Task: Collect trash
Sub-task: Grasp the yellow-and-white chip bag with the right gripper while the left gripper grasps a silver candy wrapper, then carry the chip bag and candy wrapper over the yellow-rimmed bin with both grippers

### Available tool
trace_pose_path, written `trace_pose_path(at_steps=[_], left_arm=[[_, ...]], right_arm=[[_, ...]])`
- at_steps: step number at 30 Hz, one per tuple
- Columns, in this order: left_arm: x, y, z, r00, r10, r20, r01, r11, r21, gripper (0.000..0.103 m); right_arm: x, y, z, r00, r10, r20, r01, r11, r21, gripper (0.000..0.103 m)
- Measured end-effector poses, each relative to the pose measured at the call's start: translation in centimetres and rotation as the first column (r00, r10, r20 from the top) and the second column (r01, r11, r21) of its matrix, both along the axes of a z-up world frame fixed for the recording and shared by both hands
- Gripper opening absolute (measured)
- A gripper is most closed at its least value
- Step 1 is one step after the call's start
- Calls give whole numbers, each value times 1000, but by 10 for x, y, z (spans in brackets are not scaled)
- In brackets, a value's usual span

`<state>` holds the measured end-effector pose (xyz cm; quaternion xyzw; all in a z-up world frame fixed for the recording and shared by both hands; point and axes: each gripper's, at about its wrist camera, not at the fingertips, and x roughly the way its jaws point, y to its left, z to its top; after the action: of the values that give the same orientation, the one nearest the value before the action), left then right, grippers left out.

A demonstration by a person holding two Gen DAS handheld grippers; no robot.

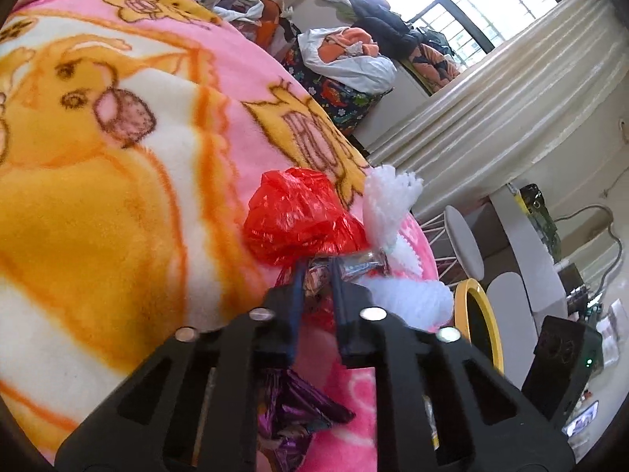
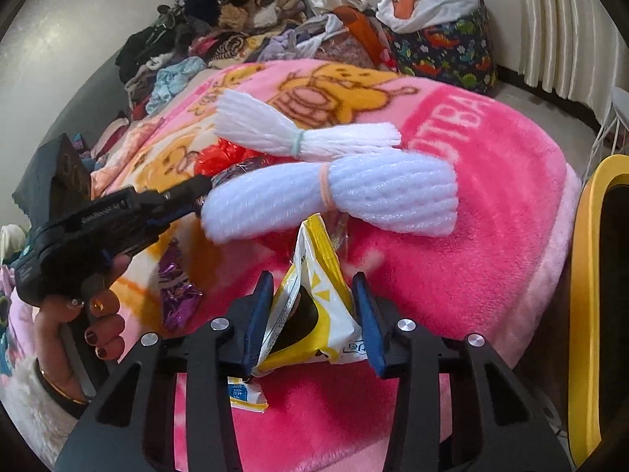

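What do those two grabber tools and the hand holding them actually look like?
Both grippers, left and right, are black plastic frames with cut-out slots, round silver bolts and blue-lined fingers. The left hand wears dark red and glittery orange nail polish, a thin gold bangle and a fluffy white sleeve.
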<state>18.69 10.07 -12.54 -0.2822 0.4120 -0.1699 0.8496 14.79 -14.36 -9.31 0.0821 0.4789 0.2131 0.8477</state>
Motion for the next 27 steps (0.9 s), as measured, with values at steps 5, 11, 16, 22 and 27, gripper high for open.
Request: trace_pose_path(at_steps=[5,11,16,22,27], left_arm=[[-12,-3,11,1000,8,29,-9,1000,20,1],[-23,-9,26,997,24,78,-28,998,54,1],[-28,-13,40,993,22,113,-32,996,86,1],[-31,-24,55,989,7,151,-25,993,117,1],[-35,-38,67,981,-20,192,-10,988,156,1]], right_arm=[[-6,-4,3,1000,13,13,-14,1000,13,39],[-9,-13,9,999,15,31,-16,1000,23,39],[-14,-21,15,999,4,41,-6,998,58,39],[-19,-27,32,996,-7,84,-1,995,95,39],[-21,-39,51,989,-45,139,27,992,127,38]])
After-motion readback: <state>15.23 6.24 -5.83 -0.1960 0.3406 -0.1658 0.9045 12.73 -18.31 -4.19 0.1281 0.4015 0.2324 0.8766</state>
